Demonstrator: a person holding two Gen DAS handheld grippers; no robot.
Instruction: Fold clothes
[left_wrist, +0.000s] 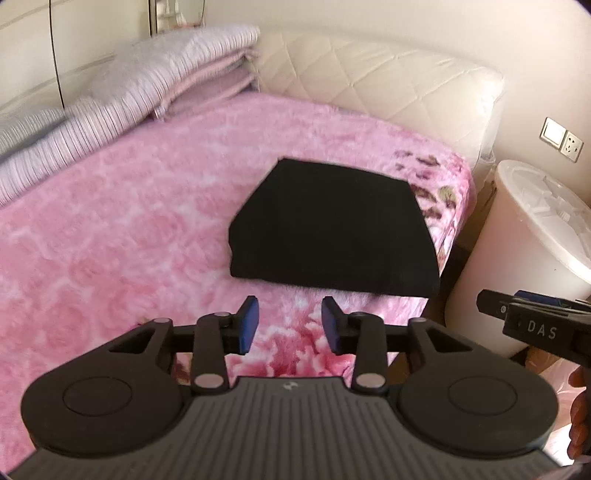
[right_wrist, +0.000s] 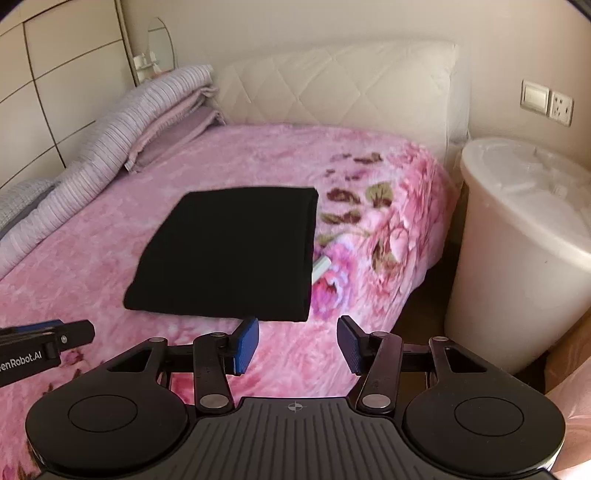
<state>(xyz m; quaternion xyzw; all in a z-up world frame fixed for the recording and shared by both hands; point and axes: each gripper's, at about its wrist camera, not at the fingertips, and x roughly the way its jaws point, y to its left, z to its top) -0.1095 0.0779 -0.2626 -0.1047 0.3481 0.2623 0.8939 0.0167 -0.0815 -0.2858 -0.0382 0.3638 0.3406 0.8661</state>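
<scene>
Left wrist view takes in most of a bed covered by a fluffy pink blanket (left_wrist: 122, 229), printed with darker flowers and leaves toward its right edge. Behind it stands a cream quilted headboard (left_wrist: 373, 77), and along the far left side lies a long striped lilac quilt (left_wrist: 122, 92), folded and heaped against the wall. To the right of the bed, just off its edge, stands a tall white bin (left_wrist: 517, 258) with a plastic liner over its rim; on the wall above it are a switch and socket plate (left_wrist: 561, 139).

On the blanket, near the bed's right edge, lies the black garment (left_wrist: 332, 229), folded into a flat, roughly square packet with tidy edges. From the right wrist view the same packet (right_wrist: 229, 254) sits straight ahead, and a small pale strip (right_wrist: 320, 268) pokes out from under its right side; it may be a label, but the frame is too soft to say.

Both tools hang just short of the packet's near edge, touching nothing. The left gripper (left_wrist: 290, 325) has its blue pads apart with only blanket between them. The right gripper (right_wrist: 298, 345) is likewise spread wide and holds nothing. Each tool's tip shows at the side of the other's view.
</scene>
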